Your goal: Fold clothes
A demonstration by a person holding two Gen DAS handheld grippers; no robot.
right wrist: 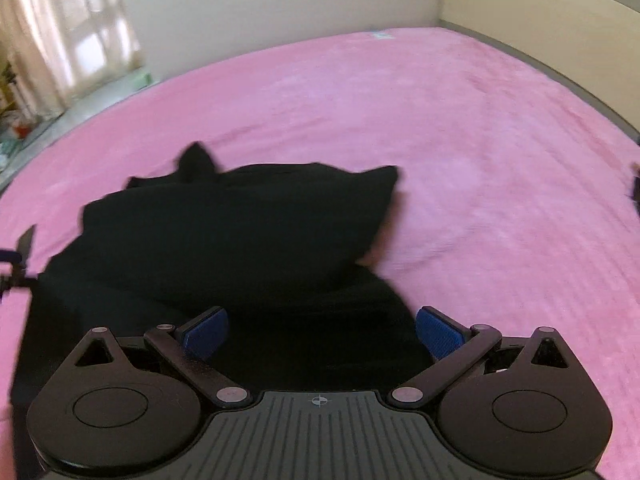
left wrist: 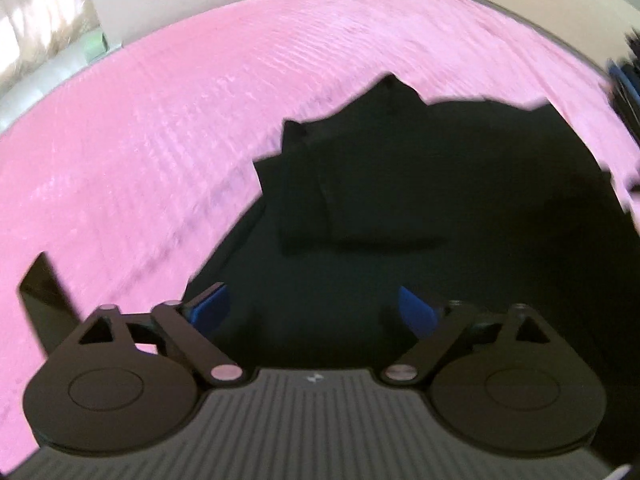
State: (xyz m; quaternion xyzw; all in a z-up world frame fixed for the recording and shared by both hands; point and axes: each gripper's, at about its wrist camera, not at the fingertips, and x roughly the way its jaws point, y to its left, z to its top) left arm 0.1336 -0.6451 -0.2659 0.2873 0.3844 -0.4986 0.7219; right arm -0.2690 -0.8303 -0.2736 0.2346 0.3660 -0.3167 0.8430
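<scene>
Your black garment [left wrist: 420, 208] lies on the bed [left wrist: 160, 140], which is covered in a soft pink blanket with fine ridges running across it. The cloth is dark and plain, so its folds are hard to see. Its far edge is bumpy, with a few pointed corners sticking up against the pink. In the right wrist view the garment [right wrist: 240, 232] looks puffed up in a rounded heap, with one layer lying over another and a pointed corner on its right.

Your left hand-held gripper [left wrist: 314, 306] is spread wide, with nothing between its blue, rough-looking fingertips [left wrist: 210, 308]. It hangs over the near part of the black cloth. Your right hand-held gripper [right wrist: 322, 332] is spread wide too and grips nothing. Its blue fingertips [right wrist: 436, 332] have a ridged face.

A pale curtain [right wrist: 68, 40] hangs at the far left, by a plain light wall [right wrist: 280, 8].
</scene>
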